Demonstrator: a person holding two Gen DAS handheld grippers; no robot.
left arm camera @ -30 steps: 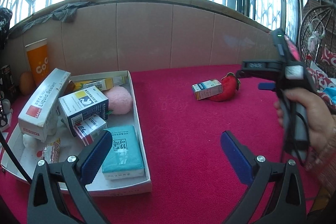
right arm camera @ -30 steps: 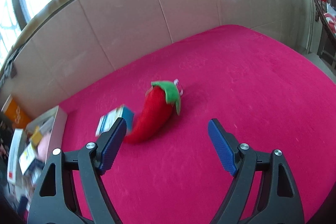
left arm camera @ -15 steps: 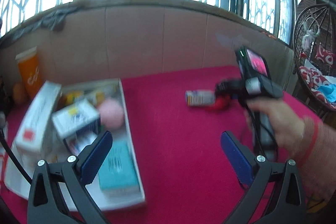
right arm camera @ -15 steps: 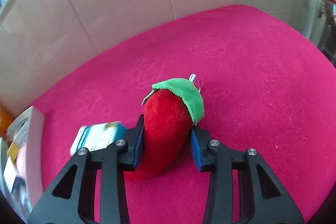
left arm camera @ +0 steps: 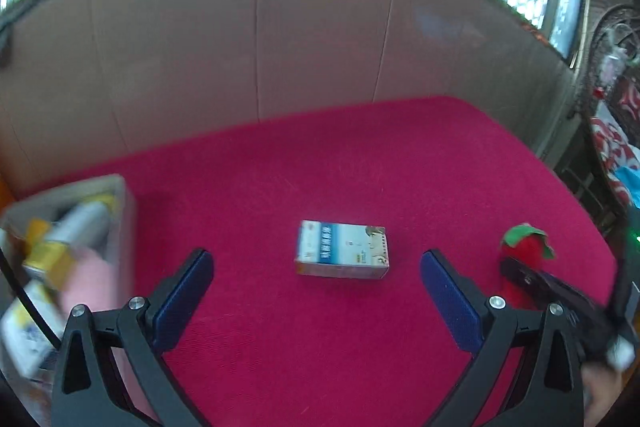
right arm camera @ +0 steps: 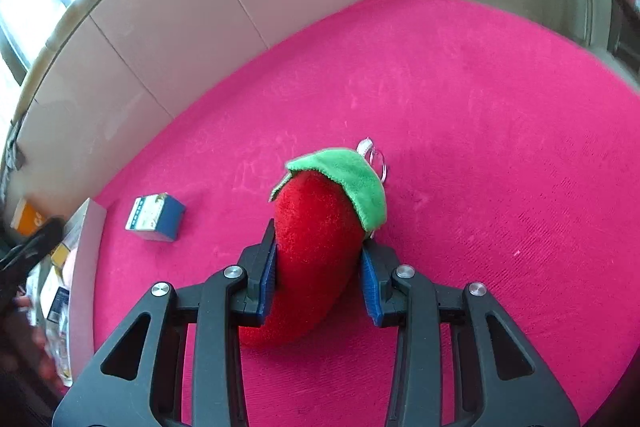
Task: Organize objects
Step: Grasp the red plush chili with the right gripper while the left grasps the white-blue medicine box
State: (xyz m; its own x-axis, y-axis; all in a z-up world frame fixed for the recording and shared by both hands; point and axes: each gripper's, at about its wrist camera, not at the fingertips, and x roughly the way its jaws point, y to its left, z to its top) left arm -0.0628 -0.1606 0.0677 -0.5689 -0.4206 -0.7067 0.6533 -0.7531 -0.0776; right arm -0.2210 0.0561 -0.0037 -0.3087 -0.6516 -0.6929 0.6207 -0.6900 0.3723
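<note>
Two blue pads of the right hand-held gripper [right arm camera: 318, 273] press on the flanks of a red plush chilli pepper with a green felt cap [right arm camera: 316, 247]; the jaws have just been closing and now clamp it. The pepper's pointed lower end is partly hidden behind the black finger frames. Its long axis runs away from the camera, cap end farthest, with a small metal ring at the cap, over the magenta cloth-covered worktop [right arm camera: 500, 167].

The left hand-held gripper [left arm camera: 316, 291] stands wide open with nothing between its pads. Just beyond the gap lies a small white-and-blue cardboard box [left arm camera: 342, 249], flat on the worktop, long side crosswise. Further left, a shallow white cardboard tray [left arm camera: 124, 211] of packets is blurred and cut off by the frame edge; its contents are hard to make out.
</note>
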